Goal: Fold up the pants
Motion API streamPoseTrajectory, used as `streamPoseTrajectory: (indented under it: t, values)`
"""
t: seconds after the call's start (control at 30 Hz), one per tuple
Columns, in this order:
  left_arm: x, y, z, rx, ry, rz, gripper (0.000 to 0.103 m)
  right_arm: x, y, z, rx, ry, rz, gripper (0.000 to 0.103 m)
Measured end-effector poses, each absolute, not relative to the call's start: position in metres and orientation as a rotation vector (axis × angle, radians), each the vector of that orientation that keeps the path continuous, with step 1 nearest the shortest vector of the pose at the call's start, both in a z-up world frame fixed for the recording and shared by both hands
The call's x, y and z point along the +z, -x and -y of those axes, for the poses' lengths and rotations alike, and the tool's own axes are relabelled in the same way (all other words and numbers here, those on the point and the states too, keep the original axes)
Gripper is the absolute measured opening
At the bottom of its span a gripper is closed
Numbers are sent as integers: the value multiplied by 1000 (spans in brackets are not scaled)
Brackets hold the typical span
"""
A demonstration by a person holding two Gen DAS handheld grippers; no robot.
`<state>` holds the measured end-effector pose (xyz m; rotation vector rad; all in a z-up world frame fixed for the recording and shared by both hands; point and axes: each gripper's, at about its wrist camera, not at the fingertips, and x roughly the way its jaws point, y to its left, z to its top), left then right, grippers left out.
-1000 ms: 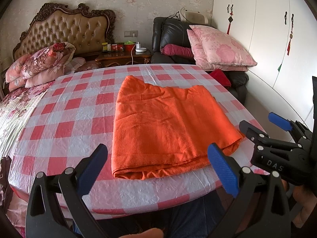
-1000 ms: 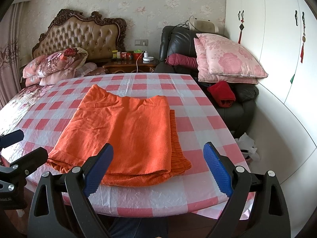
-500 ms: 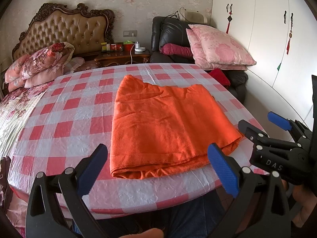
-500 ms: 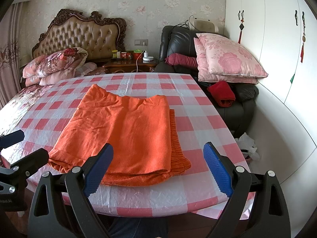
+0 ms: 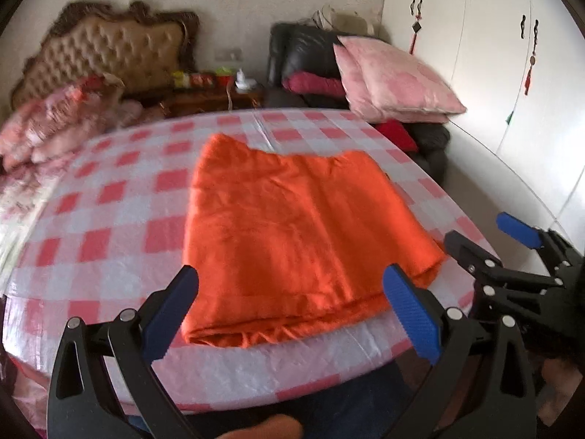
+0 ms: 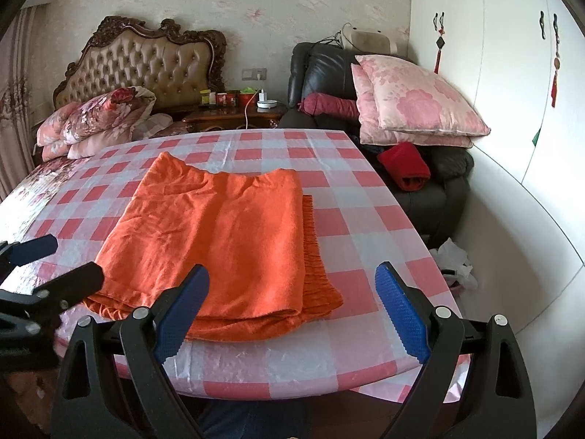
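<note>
Two spread grippers hang before folded orange pants

One pair of orange pants [image 6: 226, 245] lies folded into a flat, roughly rectangular stack on the near half of the table [image 6: 365, 226], which is covered by a pink-and-white checked cloth. Along the stack's right side a ribbed lower layer sticks out from under the smooth top layer. The near edge of the stack lies close to the table's front rim.

The right gripper [image 6: 290, 314] hangs at that front rim, its blue-padded fingers wide apart and holding nothing; the near right corner of the pants shows between them. The left gripper [image 5: 290, 314] is also spread and empty, hovering before the near left part of the stack, apart from the fabric. The left wrist view is blurred. Each gripper shows at the edge of the other's view.

Beyond the table stand a bed with a tufted headboard [image 6: 146, 62] and floral bedding, a wooden nightstand [image 6: 234, 115] with small items on top, and a black armchair [image 6: 321, 69] piled with pink pillows [image 6: 416, 106] and a red cloth. White wardrobe doors [image 6: 512, 73] fill the right side.
</note>
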<state>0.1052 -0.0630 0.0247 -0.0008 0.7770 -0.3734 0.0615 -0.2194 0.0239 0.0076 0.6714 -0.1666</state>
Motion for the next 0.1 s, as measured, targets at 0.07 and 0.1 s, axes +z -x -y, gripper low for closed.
streamPoseTrajectory:
  t: [0.07,0.1]
  values:
    - [28,-109,47,-388,35,-771,101,21,-64,223,-169,-18,-678,88]
    - [32,-112,24,-367,62,-746,101,19,-64,225,-163,-26,-683,88]
